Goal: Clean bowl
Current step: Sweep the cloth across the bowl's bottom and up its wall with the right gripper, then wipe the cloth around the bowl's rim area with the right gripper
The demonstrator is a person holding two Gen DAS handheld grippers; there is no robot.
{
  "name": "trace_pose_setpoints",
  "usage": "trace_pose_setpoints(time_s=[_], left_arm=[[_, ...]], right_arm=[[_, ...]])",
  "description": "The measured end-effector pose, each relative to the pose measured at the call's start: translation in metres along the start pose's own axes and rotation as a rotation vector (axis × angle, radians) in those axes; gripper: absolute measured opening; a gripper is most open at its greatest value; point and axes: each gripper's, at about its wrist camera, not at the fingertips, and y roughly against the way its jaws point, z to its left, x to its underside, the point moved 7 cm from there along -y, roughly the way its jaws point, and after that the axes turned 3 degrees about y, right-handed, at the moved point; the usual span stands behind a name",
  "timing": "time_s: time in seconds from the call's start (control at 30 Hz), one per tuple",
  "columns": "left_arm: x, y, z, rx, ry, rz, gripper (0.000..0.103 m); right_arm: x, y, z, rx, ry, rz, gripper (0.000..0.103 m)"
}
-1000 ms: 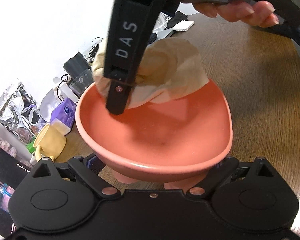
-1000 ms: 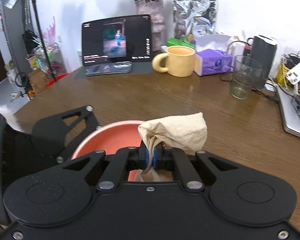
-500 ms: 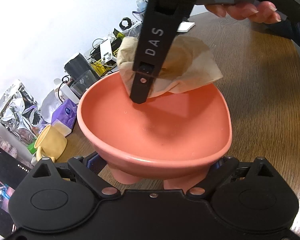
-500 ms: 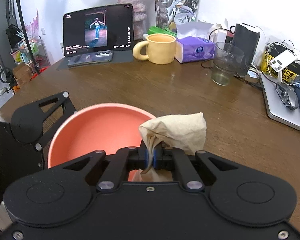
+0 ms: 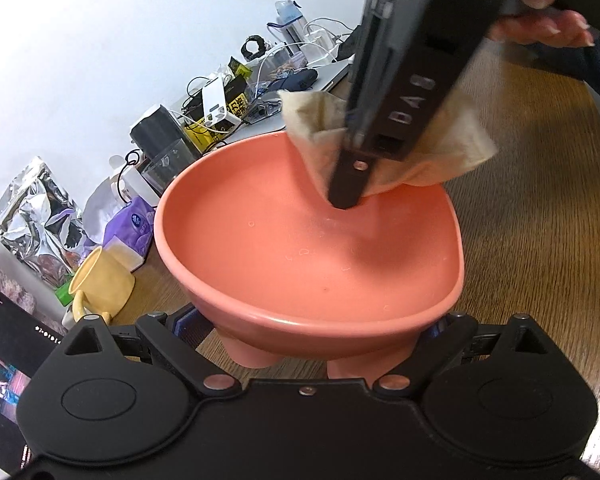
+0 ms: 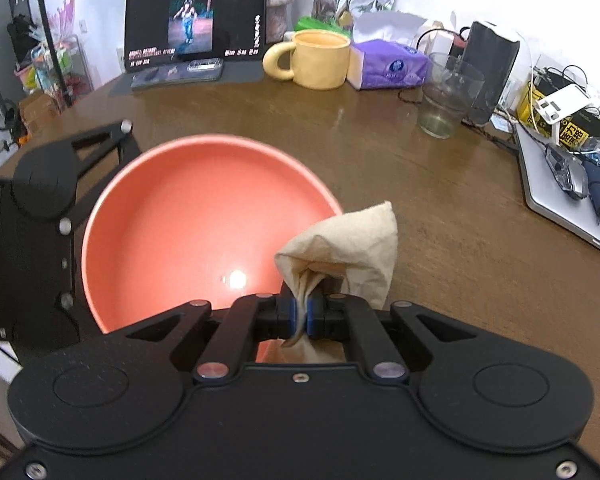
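Wiping along the far wall, my right gripper (image 6: 300, 316) clamps the beige cloth (image 6: 348, 252), now swept toward the bowl's (image 5: 308, 240) right rim; my left gripper (image 5: 312, 340) grips its base above the table (image 6: 440, 200), droplets remain.

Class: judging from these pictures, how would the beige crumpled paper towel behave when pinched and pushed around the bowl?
The beige crumpled paper towel is probably floppy: it bunches and folds around the right gripper. Likely very light, since one pinch carries it. It may soften or tear, given the droplets inside the salmon-pink bowl.
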Motion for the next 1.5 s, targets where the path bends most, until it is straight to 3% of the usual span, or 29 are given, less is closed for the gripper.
trace_pose_setpoints(time_s=[0.7, 1.17, 1.5], left_arm=[[0.004, 0.008, -0.003, 0.007, -0.013, 0.002, 0.095], [0.006, 0.007, -0.002, 0.013, -0.022, -0.002, 0.095], [0.004, 0.0, 0.0, 0.015, -0.024, -0.002, 0.095]], right_arm=[[0.018, 0.004, 0.041, -0.114, 0.063, 0.077, 0.005], [-0.003, 0.008, 0.062, -0.267, 0.069, -0.024, 0.005], [-0.025, 0.007, 0.057, -0.289, 0.045, -0.105, 0.005]])
